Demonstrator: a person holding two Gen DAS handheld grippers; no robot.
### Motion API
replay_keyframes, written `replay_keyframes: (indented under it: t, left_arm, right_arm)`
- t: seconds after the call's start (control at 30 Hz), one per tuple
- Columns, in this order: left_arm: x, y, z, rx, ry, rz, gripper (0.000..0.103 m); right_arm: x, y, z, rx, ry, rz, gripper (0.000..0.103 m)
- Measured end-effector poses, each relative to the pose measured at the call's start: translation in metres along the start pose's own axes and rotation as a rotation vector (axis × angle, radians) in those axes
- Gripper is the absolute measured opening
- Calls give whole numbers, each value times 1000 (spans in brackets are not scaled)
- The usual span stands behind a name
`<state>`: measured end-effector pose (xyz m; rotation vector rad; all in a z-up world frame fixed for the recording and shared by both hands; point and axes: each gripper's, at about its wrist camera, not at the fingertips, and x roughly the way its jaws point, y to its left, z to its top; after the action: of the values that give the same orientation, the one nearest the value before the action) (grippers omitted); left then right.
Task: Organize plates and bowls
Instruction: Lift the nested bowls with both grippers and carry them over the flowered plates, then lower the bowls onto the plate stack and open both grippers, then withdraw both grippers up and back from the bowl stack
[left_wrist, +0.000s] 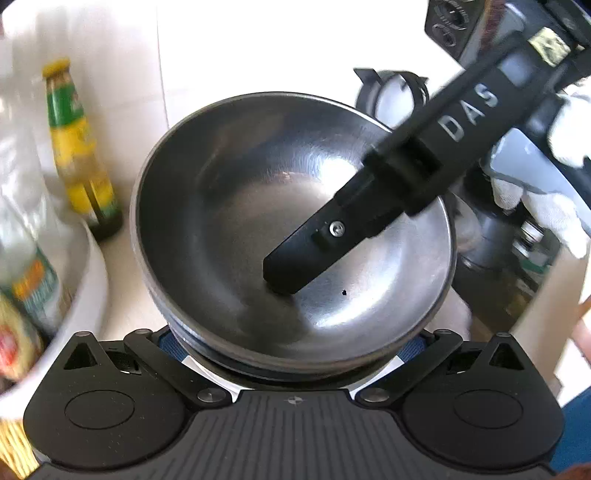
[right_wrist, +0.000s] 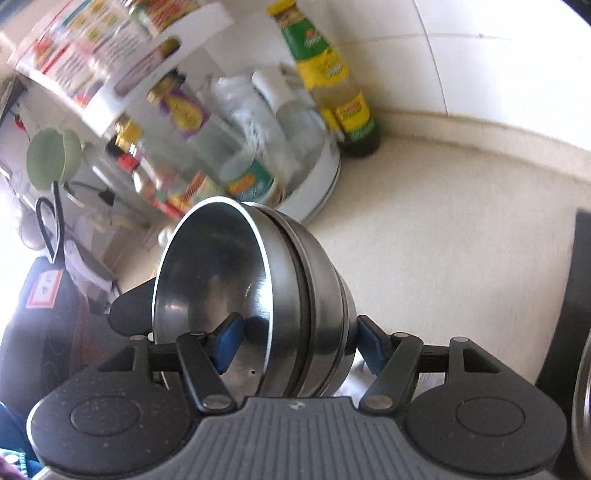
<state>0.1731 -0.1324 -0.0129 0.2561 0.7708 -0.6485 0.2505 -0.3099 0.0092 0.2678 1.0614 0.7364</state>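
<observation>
A stack of nested steel bowls (left_wrist: 291, 229) fills the left wrist view, seen from above. The right gripper's black finger (left_wrist: 314, 251) reaches down inside the top bowl. In the right wrist view the same stack (right_wrist: 266, 306) is tilted on its side between my right gripper's (right_wrist: 299, 347) blue pads (right_wrist: 229, 343), one pad inside the top bowl and one outside the stack. The right gripper is shut on the stack's wall. My left gripper (left_wrist: 291, 354) sits under the near rim of the stack; its fingertips are hidden, so its state is unclear.
A yellow-green sauce bottle (left_wrist: 79, 147) stands by the tiled wall; it also shows in the right wrist view (right_wrist: 328, 74). A white round tray (right_wrist: 314, 192) of bottles and packets stands on the left. A cream countertop (right_wrist: 443, 258) stretches right. A dark appliance (right_wrist: 576, 295) stands at the right edge.
</observation>
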Motion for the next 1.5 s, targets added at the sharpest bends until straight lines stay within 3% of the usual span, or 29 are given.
replay_keyframes:
  t: [0.33,0.63,0.87,1.13,1.33,1.5]
  left_arm:
    - [-13,-30,-58,1,116,-64,103]
    - [-6,-36,-66,44,201,-58,101]
    - [-17,-33,-66,100,177,-34,101]
    - [-42,-10,-73,-6,122,-32,101]
    - [-85,0,-94,-72,95,-42,103]
    - [-119,6,-100,-141,-1,-25,103]
  right_arm:
    - [8,31,-73,107,18,-86,86]
    - [24,23,-97,221,37,-152,85]
    - [6,21,-103,207,-15,-184,85]
    - [-12,23,-114,189,-72,-242,85]
    - [-20,37,-122,157,-103,-253,85]
    - [-40,62,-131,118,-197,-264,85]
